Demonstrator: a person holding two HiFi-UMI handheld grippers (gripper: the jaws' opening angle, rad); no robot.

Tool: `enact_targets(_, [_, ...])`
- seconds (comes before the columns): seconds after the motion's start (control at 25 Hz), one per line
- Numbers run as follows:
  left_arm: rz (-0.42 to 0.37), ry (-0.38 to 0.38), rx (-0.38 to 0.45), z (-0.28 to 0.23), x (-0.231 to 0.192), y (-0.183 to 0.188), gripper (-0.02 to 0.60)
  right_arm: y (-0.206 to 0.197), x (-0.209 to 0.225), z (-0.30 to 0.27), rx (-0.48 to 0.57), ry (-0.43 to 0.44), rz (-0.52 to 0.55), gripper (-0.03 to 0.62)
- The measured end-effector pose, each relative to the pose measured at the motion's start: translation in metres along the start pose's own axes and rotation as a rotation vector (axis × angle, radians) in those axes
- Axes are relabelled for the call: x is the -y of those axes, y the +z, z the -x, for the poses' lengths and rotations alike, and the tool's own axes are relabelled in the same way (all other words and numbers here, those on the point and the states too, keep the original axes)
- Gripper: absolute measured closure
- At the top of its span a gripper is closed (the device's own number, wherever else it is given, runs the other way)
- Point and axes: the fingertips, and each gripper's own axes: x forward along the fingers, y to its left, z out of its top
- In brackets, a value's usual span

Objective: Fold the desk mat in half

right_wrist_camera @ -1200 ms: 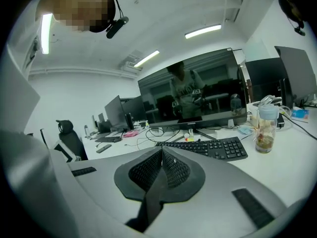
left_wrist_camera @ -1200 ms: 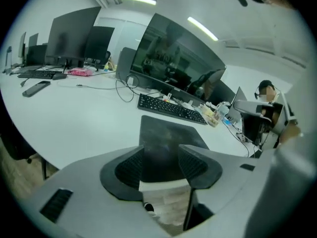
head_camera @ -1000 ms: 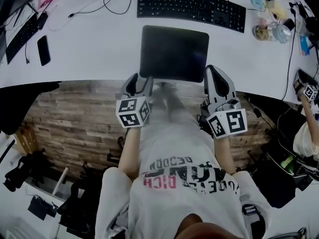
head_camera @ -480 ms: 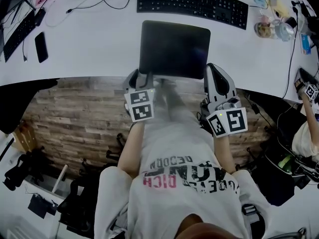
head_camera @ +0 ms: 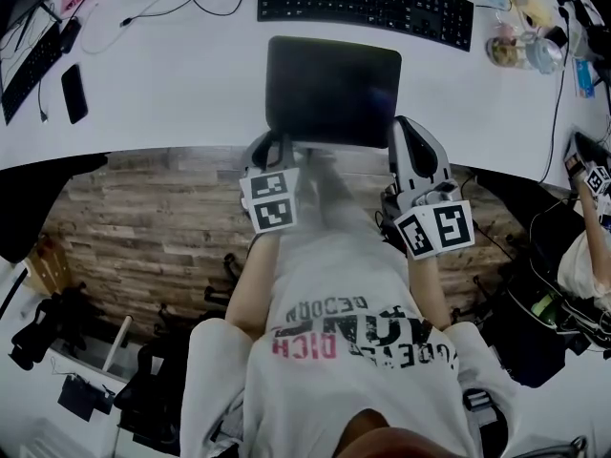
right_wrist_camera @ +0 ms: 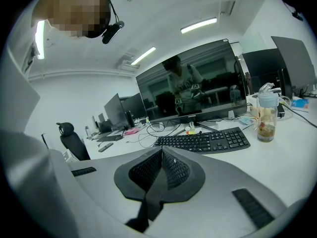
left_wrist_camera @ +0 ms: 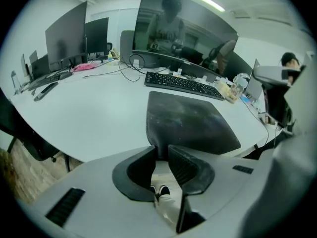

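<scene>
We judge the desk mat (head_camera: 332, 92) thin, light and limp. The right tool (right_wrist_camera: 161, 152) appears clamped on its near right corner. The left tool (left_wrist_camera: 162, 150), its jaws just closing, straddles the near left corner and is not yet pinching.

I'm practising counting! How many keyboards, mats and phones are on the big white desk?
keyboards: 2
mat: 1
phone: 1
Total: 4
</scene>
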Motion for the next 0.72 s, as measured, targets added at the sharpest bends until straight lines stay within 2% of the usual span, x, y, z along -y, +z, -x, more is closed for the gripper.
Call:
enact_targets(0.16, [0.085, -0.064, 0.037, 0.001, 0.005, 0.004, 0.517, 0.003, 0.002, 0.000, 0.004, -0.012, 0.004, 0.594])
enact_targets(0.36, [0.057, -0.097, 0.070, 0.008, 0.011, 0.013, 0.534, 0.004, 0.007, 0.002, 0.011, -0.029, 0.004, 0.594])
enact_targets(0.48, [-0.015, -0.106, 0.091, 0.013, 0.016, 0.018, 0.537, 0.006, 0.009, 0.003, 0.015, -0.037, 0.006, 0.594])
enact_targets(0.72, [-0.240, -0.140, 0.177, 0.029, 0.038, 0.043, 0.540, 0.009, 0.012, 0.008, 0.030, -0.052, 0.003, 0.594])
